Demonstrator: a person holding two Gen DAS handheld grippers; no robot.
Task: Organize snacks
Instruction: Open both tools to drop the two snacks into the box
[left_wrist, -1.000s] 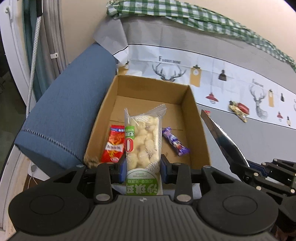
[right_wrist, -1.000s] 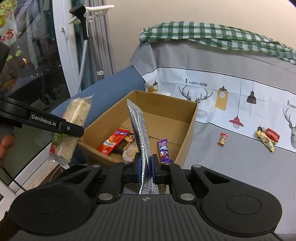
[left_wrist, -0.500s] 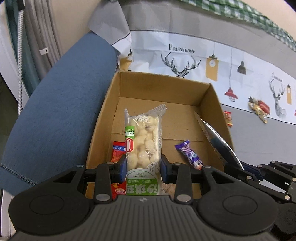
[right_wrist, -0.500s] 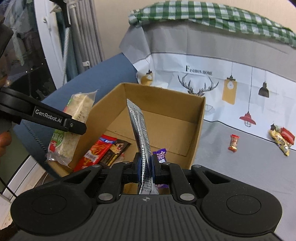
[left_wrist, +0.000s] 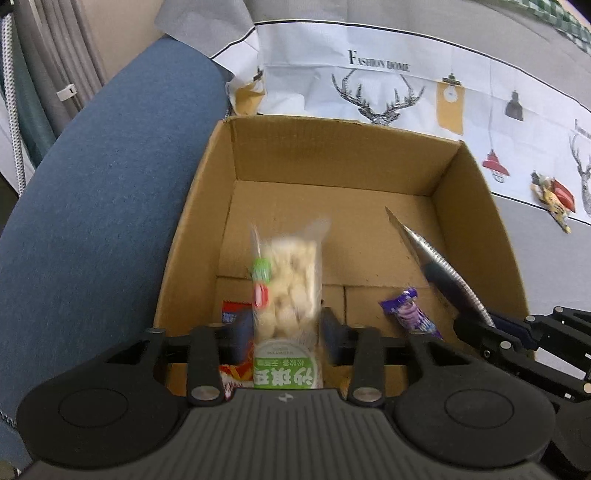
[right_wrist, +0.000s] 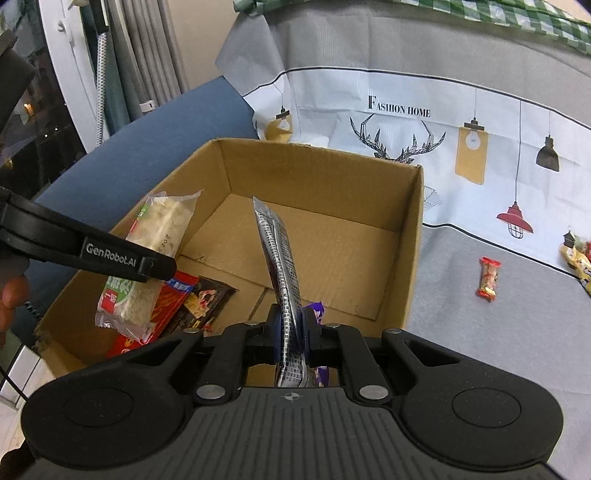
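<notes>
Since the earlier frames, both tools have been carried forward over the cardboard box (left_wrist: 207, 206), and the left tool's (left_wrist: 286, 332) fingers have been spread. The puffed snack pack (left_wrist: 288, 291) appears blurred between the parted fingers, with gaps on both sides, so it is judged to be released and dropping toward the red packet (right_wrist: 166, 306) on the box floor. The silver pouch (right_wrist: 282, 266) is pinched upright in the right tool (right_wrist: 290, 332), above the purple candy (left_wrist: 408, 314). For a tidy drop, the pouch is best lowered near the floor and let go over a bare patch. More candies (right_wrist: 488, 278) lie on the grey sofa cover (right_wrist: 480, 350), well apart from the box.
</notes>
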